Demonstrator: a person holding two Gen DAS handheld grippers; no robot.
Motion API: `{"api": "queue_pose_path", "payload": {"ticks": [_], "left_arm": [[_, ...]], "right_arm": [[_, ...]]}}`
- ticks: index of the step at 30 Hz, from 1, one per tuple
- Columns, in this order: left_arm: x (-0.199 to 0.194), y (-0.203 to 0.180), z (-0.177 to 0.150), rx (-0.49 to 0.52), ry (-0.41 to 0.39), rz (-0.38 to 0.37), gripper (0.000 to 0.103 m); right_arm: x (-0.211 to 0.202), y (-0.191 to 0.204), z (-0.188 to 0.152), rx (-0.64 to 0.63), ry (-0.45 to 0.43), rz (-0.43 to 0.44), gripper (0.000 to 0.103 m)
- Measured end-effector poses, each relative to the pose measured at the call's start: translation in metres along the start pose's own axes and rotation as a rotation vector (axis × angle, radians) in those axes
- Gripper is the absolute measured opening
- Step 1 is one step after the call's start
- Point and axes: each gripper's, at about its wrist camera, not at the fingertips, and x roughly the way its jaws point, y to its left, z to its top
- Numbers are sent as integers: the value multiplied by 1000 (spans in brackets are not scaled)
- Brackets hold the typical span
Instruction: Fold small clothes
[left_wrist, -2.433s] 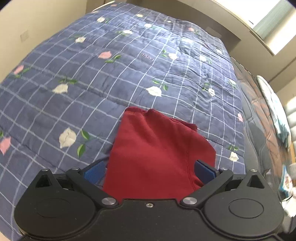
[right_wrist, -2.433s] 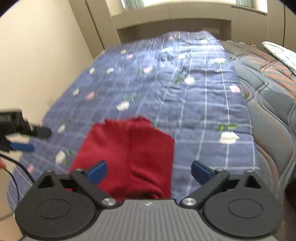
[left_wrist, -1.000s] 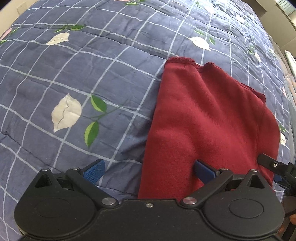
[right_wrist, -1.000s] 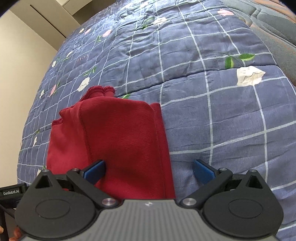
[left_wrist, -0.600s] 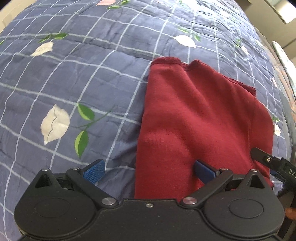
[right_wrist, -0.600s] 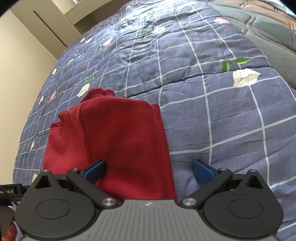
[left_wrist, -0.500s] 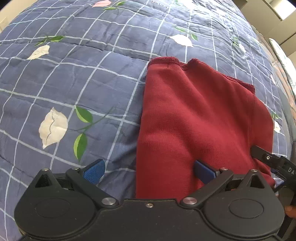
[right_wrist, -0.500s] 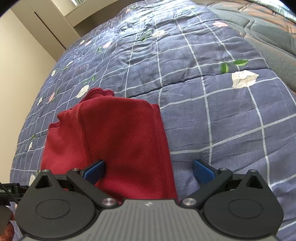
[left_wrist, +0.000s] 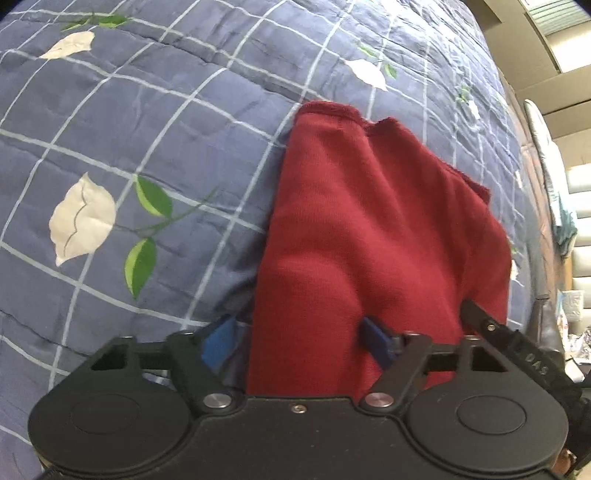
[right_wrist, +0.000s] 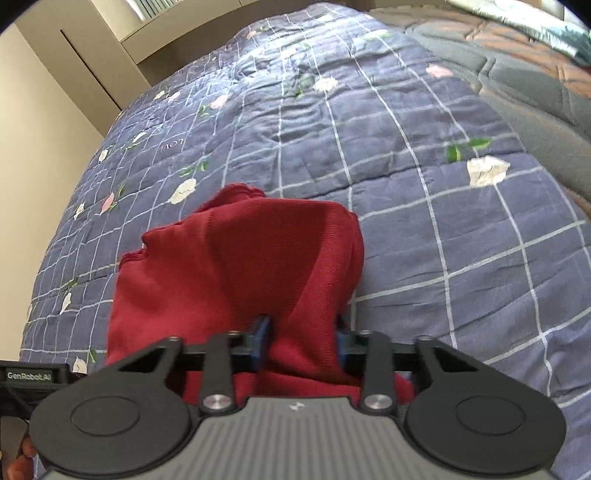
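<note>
Garment (right_wrist: 236, 266) red, on bed quilt (right_wrist: 424, 206) | right tool (right_wrist: 301, 345) just closed, clamped on near hem for folding | left tool (left_wrist: 299, 338) closing astride left edge, pads not yet pressing.

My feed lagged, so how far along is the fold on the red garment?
Done: the red garment already lies doubled lengthwise on the quilt. In hand: the right gripper has just closed and pinches its near edge, bunching it; the left gripper has been closing around the near left corner, grip unconfirmed. Left: carrying the near edge over to the far edge.
</note>
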Motion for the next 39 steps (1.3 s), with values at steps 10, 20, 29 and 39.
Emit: {"api": "queue_pose_path", "payload": {"ticks": [10,20,29,39], "left_arm": [[-40,-22,1,174,-50,-22,27],[-114,6,12,229,-141,28,26],[-149,61,24,187,-223,103,28],[-111,114,18,95,-167,104,43]], "right_arm": [[-45,43,-11,17,-104,77,21],[-40,122,-20,-74,-104,218,21],[15,165,-37,-132,1,171,21],[4,142,-66,-228,56,30,75]]}}
